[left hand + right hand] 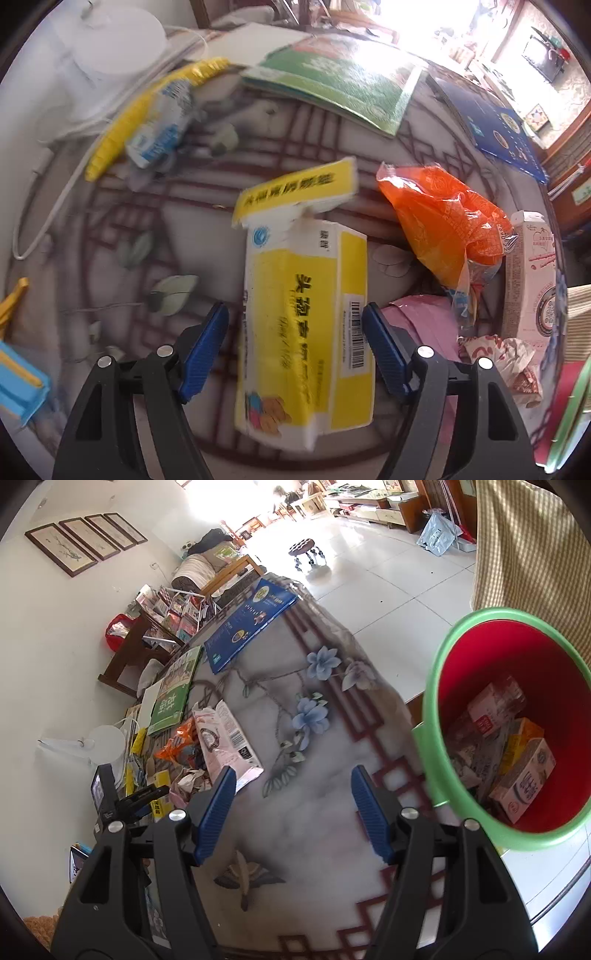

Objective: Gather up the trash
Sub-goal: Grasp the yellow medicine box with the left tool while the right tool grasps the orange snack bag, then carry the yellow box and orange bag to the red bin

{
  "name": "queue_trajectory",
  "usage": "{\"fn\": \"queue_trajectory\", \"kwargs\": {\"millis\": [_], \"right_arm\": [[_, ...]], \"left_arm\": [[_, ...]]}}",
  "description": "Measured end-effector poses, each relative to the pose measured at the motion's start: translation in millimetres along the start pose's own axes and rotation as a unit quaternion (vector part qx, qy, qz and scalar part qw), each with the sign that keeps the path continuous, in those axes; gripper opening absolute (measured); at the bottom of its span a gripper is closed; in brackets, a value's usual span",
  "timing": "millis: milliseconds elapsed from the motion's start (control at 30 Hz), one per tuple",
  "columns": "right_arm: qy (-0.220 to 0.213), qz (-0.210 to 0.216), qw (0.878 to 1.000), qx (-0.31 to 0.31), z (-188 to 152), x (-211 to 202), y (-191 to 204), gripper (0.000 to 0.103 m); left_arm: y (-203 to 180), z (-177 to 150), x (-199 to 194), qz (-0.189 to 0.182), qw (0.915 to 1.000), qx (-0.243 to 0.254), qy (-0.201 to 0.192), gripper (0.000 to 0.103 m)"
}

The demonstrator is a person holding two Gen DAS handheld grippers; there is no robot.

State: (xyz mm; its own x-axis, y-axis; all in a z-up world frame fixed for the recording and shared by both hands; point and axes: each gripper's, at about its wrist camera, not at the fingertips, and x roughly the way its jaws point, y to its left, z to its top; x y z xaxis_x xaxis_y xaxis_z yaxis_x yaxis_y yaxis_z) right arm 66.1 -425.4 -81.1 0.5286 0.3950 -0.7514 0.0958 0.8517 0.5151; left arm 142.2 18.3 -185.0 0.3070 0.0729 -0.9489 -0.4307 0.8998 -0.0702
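Yellow and white, the medicine box (303,325) lies between the spread blue fingers (205,347) of the left gripper (295,314), flap open at its far end, neither pad touching it. Right of that claw sits an orange wrapper (439,236). The right gripper (291,786) gapes empty over the tablecloth (314,812); the red bin (517,709), holding cartons, hangs to its right.

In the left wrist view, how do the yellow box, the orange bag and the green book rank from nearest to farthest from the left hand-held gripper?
1. Yellow box: lies between the open fingers of the left hand-held gripper.
2. Orange bag: ahead, to the right.
3. Green book: farthest, at the table's far side.
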Motion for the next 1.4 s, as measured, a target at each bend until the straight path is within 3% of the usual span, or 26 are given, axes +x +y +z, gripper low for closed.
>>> {"fn": "queue_trajectory", "kwargs": {"millis": [167, 367, 500, 533, 700, 1033, 1067, 1133, 1267, 1400], "right_arm": [[0.014, -0.001, 1.0, -0.014, -7.3, 23.9, 40.4, 0.063], [0.047, 0.016, 0.995, -0.09, -8.5, 77.5, 119.1, 0.063], [0.076, 0.017, 0.981, -0.177, -4.4, 133.5, 184.1, 0.063], [0.08, 0.015, 0.977, -0.196, -3.8, 144.8, 195.7, 0.068], [0.108, -0.022, 0.949, -0.296, -3.3, 213.6, 243.9, 0.07], [0.159, -0.039, 0.939, -0.302, 3.4, 275.8, 250.4, 0.073], [0.161, -0.04, 0.939, -0.303, 3.1, 277.5, 251.1, 0.067], [0.16, -0.041, 0.938, -0.306, 2.4, 278.1, 251.8, 0.049], [0.145, -0.028, 0.938, -0.313, -2.8, 261.5, 257.5, 0.047], [0.11, -0.009, 0.951, -0.29, -0.2, 224.7, 260.1, 0.047]], "left_arm": [[0.2, -1.6, -0.7, -0.038, 0.9985, 0.04, -0.003, 0.062], [26.7, -9.5, -26.3, -0.082, 0.9952, 0.051, -0.016, 0.056], [49.9, -25.1, -42.1, -0.089, 0.9942, 0.059, -0.014, 0.057], [55.5, -30.5, -44.8, -0.09, 0.9942, 0.058, -0.013, 0.057], [80.4, -50.5, -46.7, -0.096, 0.994, 0.05, 0.009, 0.057], [98.0, -58.2, -44.6, -0.108, 0.9928, 0.048, 0.02, 0.058], [97.7, -56.7, -44.5, -0.108, 0.9928, 0.048, 0.019, 0.058], [97.1, -54.3, -45.0, -0.109, 0.9926, 0.049, 0.017, 0.058], [94.3, -50.5, -44.5, -0.112, 0.9921, 0.054, 0.016, 0.058], [90.2, -47.1, -47.2, -0.115, 0.9915, 0.06, 0.011, 0.058]]}}
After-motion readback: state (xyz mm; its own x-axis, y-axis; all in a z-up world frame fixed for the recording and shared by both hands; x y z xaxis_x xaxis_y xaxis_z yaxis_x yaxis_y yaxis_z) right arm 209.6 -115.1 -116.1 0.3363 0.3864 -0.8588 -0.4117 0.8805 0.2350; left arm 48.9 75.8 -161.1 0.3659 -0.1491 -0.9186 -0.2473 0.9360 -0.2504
